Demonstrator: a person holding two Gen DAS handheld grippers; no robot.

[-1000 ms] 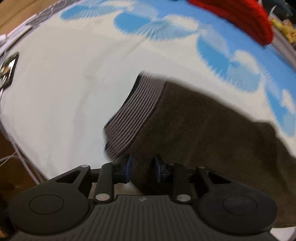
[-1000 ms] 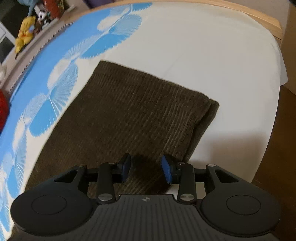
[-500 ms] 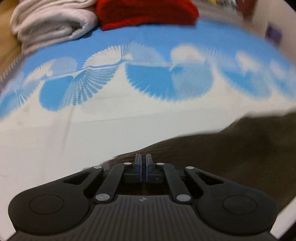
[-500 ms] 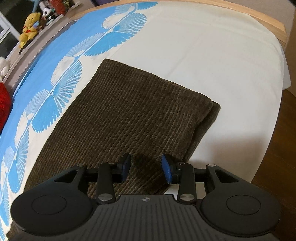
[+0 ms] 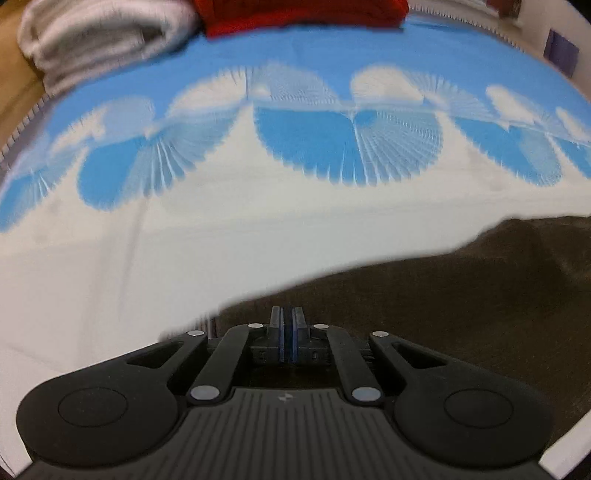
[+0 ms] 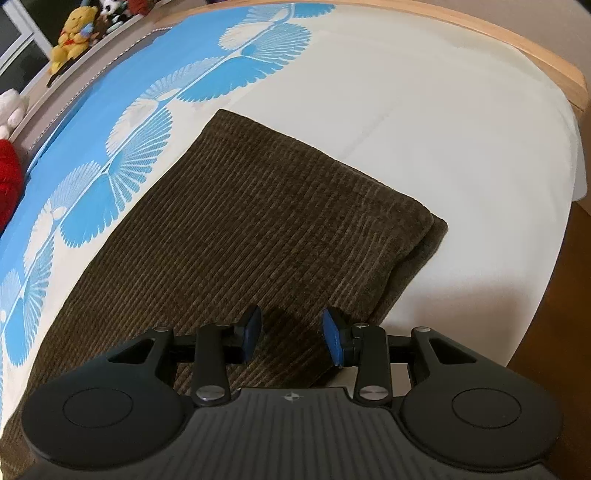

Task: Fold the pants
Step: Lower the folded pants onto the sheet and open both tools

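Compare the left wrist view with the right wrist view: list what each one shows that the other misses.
Only the left wrist view shows the left gripper, jaws shut at the near edge of the brown pants, and a folded grey-white cloth.

Only the right wrist view shows the right gripper, jaws apart above the pants' leg end, the yellow plush toy and the wooden bed edge.

Both show the pants, the blue-and-white bedcover and a red fabric item.

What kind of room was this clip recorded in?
Most likely a bedroom. The brown pants lie on a bed sheet with a blue fan print and a wooden bed frame; soft toys sit on a ledge, and folded clothes are stacked nearby.
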